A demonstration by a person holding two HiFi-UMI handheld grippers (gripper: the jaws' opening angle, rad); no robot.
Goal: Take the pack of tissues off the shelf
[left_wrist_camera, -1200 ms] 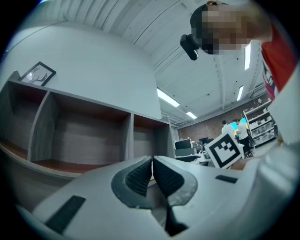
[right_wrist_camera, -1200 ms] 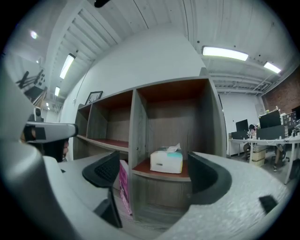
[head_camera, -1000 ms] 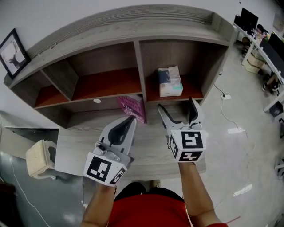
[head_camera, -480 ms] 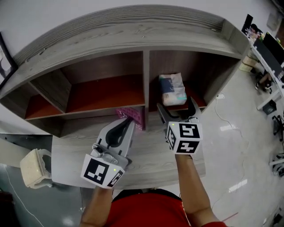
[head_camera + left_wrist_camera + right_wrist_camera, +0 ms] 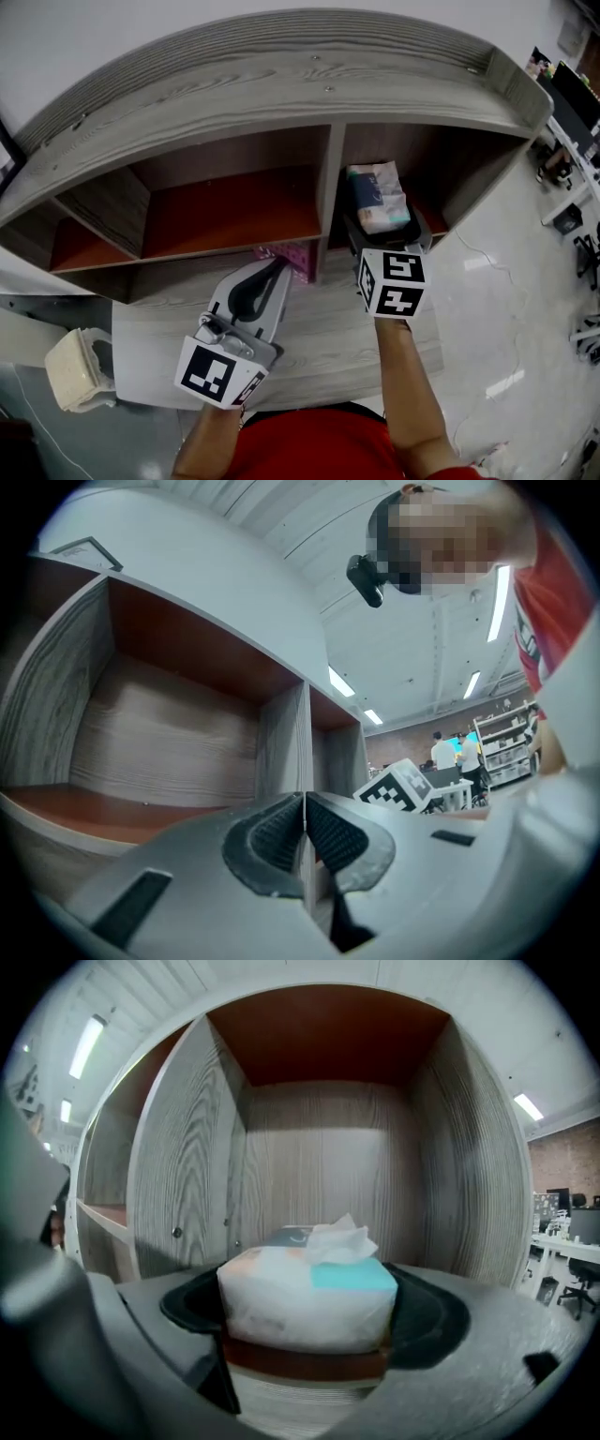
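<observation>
**A:** Where is the white, plastic-wrapped pack of tissues (image 5: pixel 305 1283) with the teal patch on top?

**B:** In the right-hand compartment of the grey wood-grain shelf (image 5: pixel 281 84). It sits on the red-brown board, close to the front edge, nearer the upright divider (image 5: pixel 330 183) than the outer wall. One tissue sticks up from its top.

**A:** And the right gripper (image 5: pixel 387 228)?

**B:** It is reached into that compartment with its jaws spread wide, one black pad on each side of the pack. The pads flank the pack without squeezing it.

**A:** Anything crowding it?

**B:** The divider runs just beside the gripper's left jaw. The compartment's right wall stands a little farther off on the other side, and the back panel is well behind the pack.

**A:** The left gripper (image 5: pixel 278 269)?

**B:** Its jaws are pressed together on nothing. It is held above the grey wooden desk (image 5: pixel 319 328), in front of the middle compartment.

**A:** What else is about?

**B:** A pink patterned object (image 5: pixel 292 255) stands at the desk's back edge, below the shelf's lower board and just beyond the left gripper's tips. A cream padded object (image 5: pixel 80 367) sits off the desk's left edge.
</observation>
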